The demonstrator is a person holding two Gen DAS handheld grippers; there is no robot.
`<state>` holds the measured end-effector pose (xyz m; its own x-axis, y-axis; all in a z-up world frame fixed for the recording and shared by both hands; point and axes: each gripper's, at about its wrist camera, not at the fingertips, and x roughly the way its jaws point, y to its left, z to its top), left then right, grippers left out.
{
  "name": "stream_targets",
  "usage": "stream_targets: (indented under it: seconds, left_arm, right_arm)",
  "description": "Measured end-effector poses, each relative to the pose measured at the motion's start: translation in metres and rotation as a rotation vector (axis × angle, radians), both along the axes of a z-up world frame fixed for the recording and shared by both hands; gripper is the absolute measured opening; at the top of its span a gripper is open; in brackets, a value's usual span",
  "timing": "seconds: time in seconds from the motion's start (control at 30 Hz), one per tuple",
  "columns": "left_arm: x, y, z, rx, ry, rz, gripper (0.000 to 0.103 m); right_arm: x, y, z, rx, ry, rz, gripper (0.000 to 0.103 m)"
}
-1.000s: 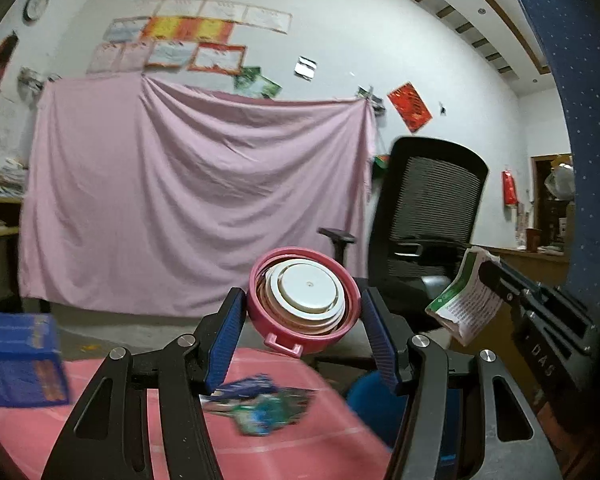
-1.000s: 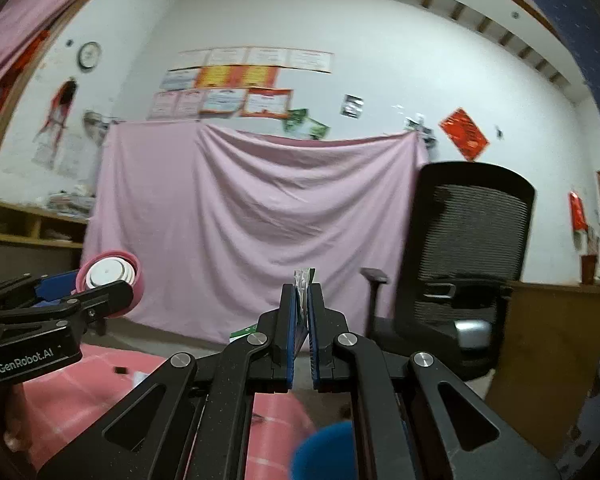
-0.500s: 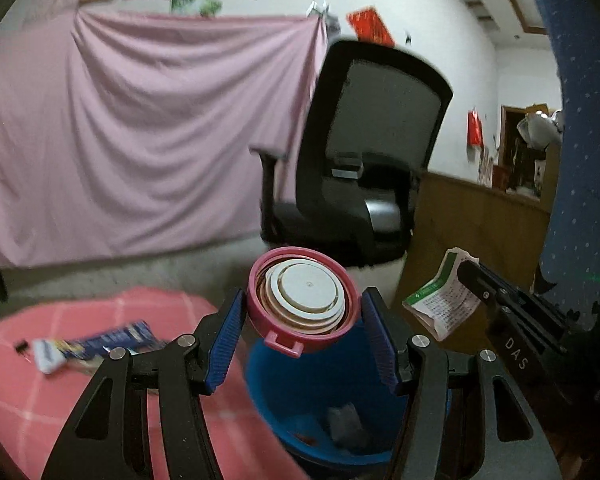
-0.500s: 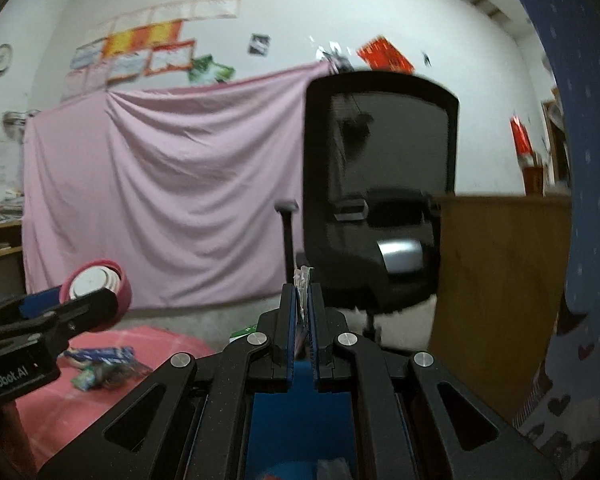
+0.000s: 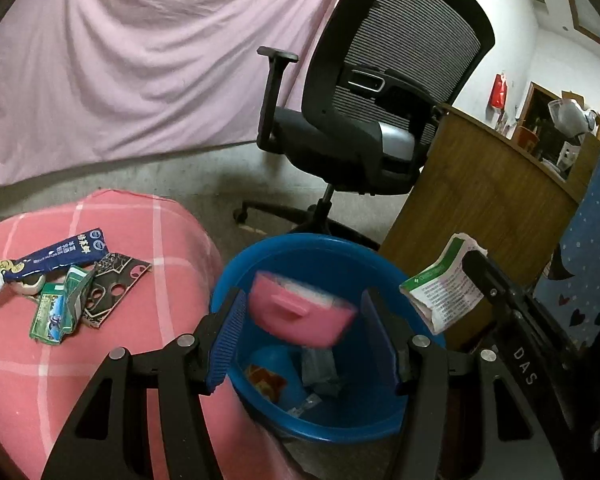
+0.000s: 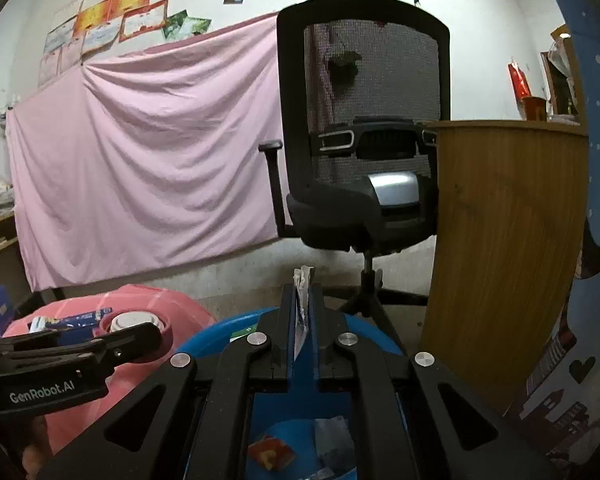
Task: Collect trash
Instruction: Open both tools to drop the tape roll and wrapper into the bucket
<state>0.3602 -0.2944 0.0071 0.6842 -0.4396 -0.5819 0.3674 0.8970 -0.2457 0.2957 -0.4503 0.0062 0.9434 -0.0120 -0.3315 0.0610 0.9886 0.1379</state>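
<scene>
Nearest, left gripper (image 5: 303,300) clamped on a pink lid (image 5: 300,312), blue pads against its two sides. Lid tilted and blurred, small tab turned to the camera, hanging right above the open blue bin (image 5: 300,248). Just to the right, right gripper (image 6: 302,292) closed tight on a green and white packet (image 5: 440,292), pinched by one edge between the pads, also over the bin's rim. Down in the bin, a few scraps (image 5: 320,364): something orange and something grey, too small to name.

Beside the bin on the left, touching it, a low surface under a pink checked cloth (image 5: 100,360). On the cloth, more trash in one loose pile: a dark blue sachet (image 5: 48,258), a green wrapper (image 5: 56,312) and a dark card with round holes (image 5: 116,276), overlapping one another.

Behind the bin, a black mesh office chair (image 5: 380,80) on the grey floor, and at its right a wooden desk panel (image 5: 480,208). Farthest, a pink sheet (image 5: 120,60) hung across the wall.
</scene>
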Motion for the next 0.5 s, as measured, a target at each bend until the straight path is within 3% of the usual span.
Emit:
stream_targets:
  seconds: [0.3,0.33,0.4,0.5]
  left_arm:
    - [-0.009,0.014,0.004,0.006,-0.025,0.016,0.06]
    - [-0.011,0.017,0.005,0.006,-0.031,0.02,0.061]
    - [-0.016,0.024,0.008,0.01,-0.049,0.032,0.065]
    - [-0.023,0.037,0.016,0.005,-0.088,0.057,0.066]
  right_arm:
    - [0.007,0.003,-0.001,-0.004,0.041,0.011,0.01]
    - [0.008,0.004,-0.001,-0.003,0.042,0.013,0.012]
    - [0.007,0.005,0.001,-0.002,0.037,0.017,0.03]
    - [0.005,0.008,0.007,-0.003,0.014,0.021,0.034]
